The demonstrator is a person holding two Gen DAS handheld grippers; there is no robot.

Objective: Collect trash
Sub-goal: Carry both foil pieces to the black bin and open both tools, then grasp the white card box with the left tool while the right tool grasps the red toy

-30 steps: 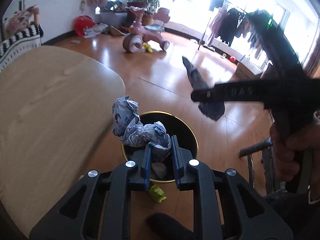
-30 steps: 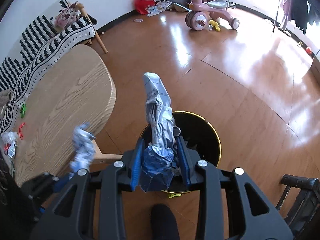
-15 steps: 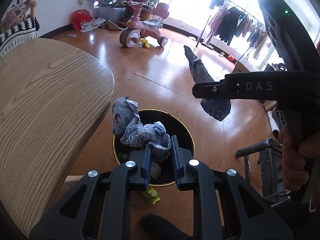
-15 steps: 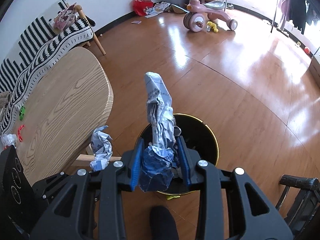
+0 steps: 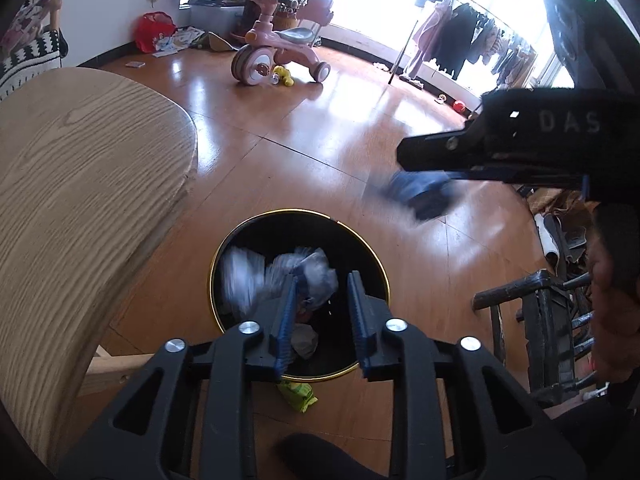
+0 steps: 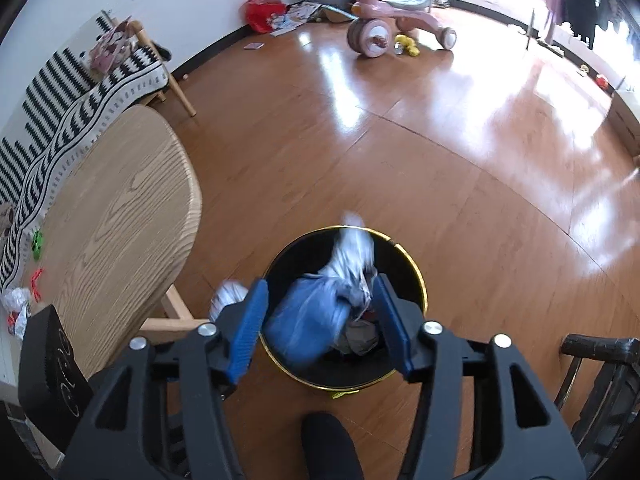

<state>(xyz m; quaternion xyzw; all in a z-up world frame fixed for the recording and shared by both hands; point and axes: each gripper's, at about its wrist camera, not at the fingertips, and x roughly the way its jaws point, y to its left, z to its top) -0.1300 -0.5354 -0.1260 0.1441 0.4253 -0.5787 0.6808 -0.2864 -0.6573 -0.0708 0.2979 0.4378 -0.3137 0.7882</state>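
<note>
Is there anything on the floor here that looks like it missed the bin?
Yes. A crumpled yellow-green wrapper lies on the wooden floor just outside the black bin, against its gold rim on the near side, while the other trash is inside.

A pink tricycle [image 6: 394, 26] is seen parked on the glossy wooden floor [image 6: 420, 168] near the far wall, with a small yellow toy [image 6: 408, 45] lying just beside its wheel and a red bag [image 6: 262, 12] set against the wall among scattered papers. A light wooden table [image 6: 116, 216] (oval, with a visible grain) is placed beside a black-and-white striped cloth [image 6: 60, 128], and small green and red bits [image 6: 37, 258] are left near its edge. Clothes are hung on a rack [image 5: 460, 44] by the bright window, and a dark wooden chair [image 5: 536, 320] is partly seen at the right.
</note>
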